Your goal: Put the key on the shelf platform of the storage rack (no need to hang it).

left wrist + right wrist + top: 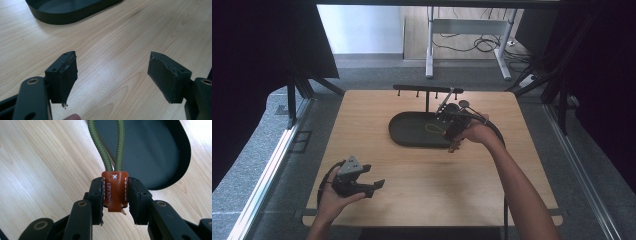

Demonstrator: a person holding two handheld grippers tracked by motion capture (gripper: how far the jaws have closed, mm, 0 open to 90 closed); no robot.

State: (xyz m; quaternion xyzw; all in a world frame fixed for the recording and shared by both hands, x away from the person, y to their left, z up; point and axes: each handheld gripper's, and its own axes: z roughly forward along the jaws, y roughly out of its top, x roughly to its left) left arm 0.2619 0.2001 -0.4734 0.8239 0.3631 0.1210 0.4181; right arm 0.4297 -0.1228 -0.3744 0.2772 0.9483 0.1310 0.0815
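My right gripper (115, 195) is shut on a brown leather tab (114, 191) with white stitching, from which a green cord loop (112, 147) runs up out of view. In the high view that gripper (447, 120) hovers over the right end of the black oval tray (404, 132), and the green cord loop (433, 128) hangs just above the tray's floor. My left gripper (374, 186) rests near the table's front left corner, and in its own view the left gripper (112, 78) is open over bare wood with nothing between the pads.
A black T-shaped hanging rack (428, 91) with pegs stands behind the tray. The black tray's (67, 15) near wall shows beyond the left jaws. Dark curtains flank the wooden table (377, 155). A white desk frame (467, 35) and floor cables (484, 44) lie beyond.
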